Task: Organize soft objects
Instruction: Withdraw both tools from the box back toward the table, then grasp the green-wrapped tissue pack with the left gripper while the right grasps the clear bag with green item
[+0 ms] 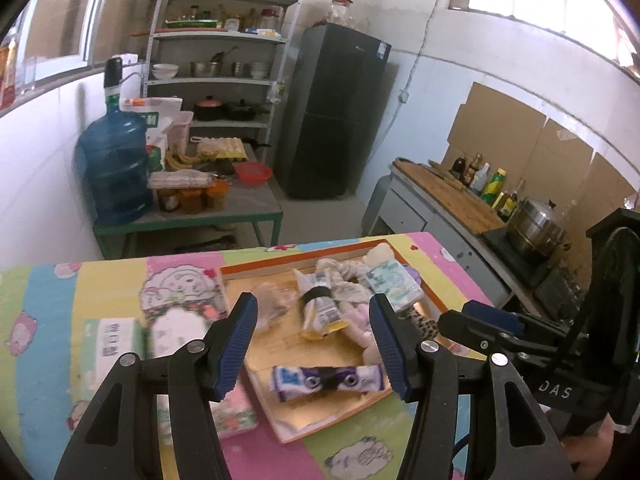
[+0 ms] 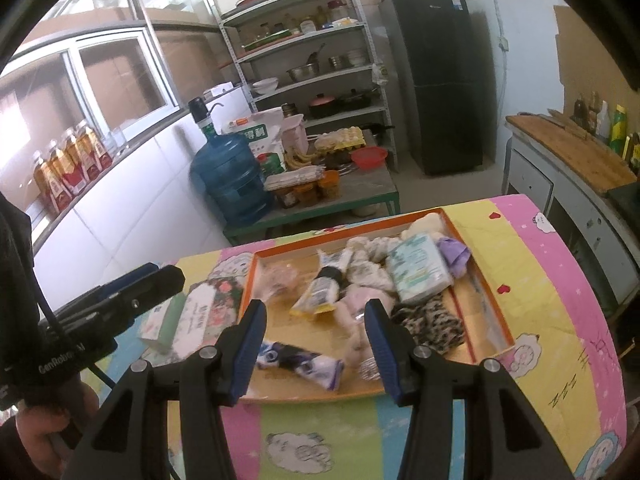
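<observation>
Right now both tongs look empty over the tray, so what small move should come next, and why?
Probably lower the right tongs onto the purple-and-white roll at the tray's near edge. Both tongs, left included, stand open and empty, and that roll lies apart from the heap, nearest them, so it looks easiest to take.

A tall dark refrigerator (image 1: 334, 116) stands against the far wall, just right of a grey metal shelf rack (image 1: 224, 60) stacked with pots and bowls. A blue water jug (image 1: 114, 168) sits on a low green-framed table (image 2: 360, 196) at left, near a red plastic basin (image 2: 369, 157)
</observation>
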Available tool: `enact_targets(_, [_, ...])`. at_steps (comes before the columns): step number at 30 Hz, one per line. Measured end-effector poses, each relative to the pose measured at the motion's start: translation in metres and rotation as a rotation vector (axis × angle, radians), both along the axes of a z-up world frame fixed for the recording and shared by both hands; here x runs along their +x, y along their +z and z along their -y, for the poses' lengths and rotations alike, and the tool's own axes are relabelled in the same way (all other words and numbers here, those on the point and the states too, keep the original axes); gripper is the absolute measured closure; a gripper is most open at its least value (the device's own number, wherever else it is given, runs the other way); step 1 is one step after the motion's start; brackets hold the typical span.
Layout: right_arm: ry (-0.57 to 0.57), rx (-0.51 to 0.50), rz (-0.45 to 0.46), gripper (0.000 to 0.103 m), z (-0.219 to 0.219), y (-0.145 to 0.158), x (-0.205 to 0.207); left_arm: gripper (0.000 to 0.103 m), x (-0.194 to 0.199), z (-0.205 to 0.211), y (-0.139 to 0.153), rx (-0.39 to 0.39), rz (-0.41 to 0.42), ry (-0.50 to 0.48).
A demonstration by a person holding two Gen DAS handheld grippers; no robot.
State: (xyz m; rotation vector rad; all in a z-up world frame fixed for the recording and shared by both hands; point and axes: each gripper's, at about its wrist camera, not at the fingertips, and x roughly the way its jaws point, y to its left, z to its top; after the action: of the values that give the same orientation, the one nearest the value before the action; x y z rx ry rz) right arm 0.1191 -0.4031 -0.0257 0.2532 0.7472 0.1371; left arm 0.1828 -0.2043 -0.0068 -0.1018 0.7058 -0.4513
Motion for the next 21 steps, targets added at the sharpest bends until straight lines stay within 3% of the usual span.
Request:
enact_targets(14, [0.04, -0.027, -0.021, 0.052, -0.083, -0.004, -0.035, 0.043, -0.021, -0.095, -0.006, -0.012, -0.006, 0.047])
enact_targets(18, [0.042, -0.017, -0.034, 0.039, -0.102, -0.011, -0.045, 0.043, -0.025, -0.12, -0.013, -0.007, -0.008, 0.055])
enact_targets(21, [0.04, -0.014, -0.045, 0.038, -0.115, -0.016, -0.052, 0.043, -0.029, -0.138, -0.018, 0.001, -0.014, 0.062])
